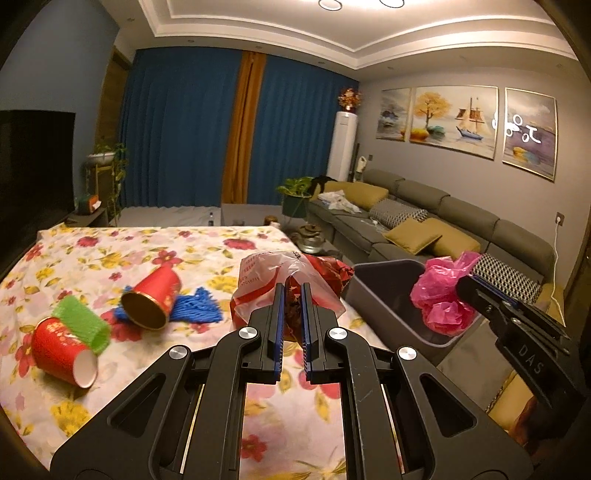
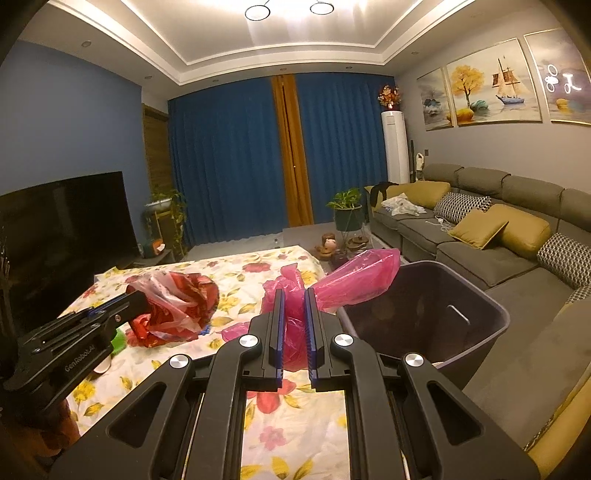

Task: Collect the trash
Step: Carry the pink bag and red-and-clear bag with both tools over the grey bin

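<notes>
You are pinching the red-and-clear bag (image 1: 291, 284) in your nearly closed left gripper (image 1: 293, 317) just beside the grey bin (image 1: 388, 291), while your right gripper (image 2: 294, 325) is clamping the pink bag (image 2: 354, 280) at the bin's rim.

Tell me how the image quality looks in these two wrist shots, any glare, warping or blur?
Left wrist view: warm dim room light, glare on the rightmost painting, fisheye bending the ceiling edges, black corners; the red cups look slightly soft. Right wrist view: two ceiling lights blow out overhead, the same glare on the painting, the sofa curving, and the near gripper sharp.
</notes>
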Demonstrator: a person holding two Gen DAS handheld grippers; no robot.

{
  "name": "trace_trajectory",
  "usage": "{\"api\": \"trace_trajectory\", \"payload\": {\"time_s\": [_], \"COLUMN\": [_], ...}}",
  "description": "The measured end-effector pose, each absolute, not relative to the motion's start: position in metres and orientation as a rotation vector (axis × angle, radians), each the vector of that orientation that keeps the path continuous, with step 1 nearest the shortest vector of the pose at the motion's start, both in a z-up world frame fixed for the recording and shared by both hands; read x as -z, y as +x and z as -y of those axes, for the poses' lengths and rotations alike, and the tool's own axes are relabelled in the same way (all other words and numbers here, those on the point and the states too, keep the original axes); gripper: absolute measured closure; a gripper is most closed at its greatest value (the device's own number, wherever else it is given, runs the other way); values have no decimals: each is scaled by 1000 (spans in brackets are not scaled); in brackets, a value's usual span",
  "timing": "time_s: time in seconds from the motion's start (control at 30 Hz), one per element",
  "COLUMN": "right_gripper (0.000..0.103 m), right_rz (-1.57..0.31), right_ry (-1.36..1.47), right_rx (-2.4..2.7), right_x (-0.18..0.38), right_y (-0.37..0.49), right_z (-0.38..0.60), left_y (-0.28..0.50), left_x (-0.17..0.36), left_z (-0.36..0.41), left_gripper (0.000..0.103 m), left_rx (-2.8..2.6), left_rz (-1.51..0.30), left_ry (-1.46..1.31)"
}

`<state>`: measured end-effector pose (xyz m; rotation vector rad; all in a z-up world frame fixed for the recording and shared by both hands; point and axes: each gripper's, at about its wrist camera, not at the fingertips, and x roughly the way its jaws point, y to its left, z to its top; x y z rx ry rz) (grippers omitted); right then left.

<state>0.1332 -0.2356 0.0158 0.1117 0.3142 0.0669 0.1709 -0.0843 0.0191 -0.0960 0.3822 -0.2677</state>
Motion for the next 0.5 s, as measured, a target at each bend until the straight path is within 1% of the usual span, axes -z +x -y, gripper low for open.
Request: {"api": "trace_trajectory", "payload": {"time_s": [0.5], "right_gripper": [92], "right_rz": [-281], "right_ry": [128], "right_rx": [18], "right_x": [-22], "right_y": [143], "right_z": [275], "left_y": [195], "left_x": [-23], "left_z": [128], "left_gripper": [96], "left_rx": [341], "left_rz": [-386], "left_ry": [-69]}}
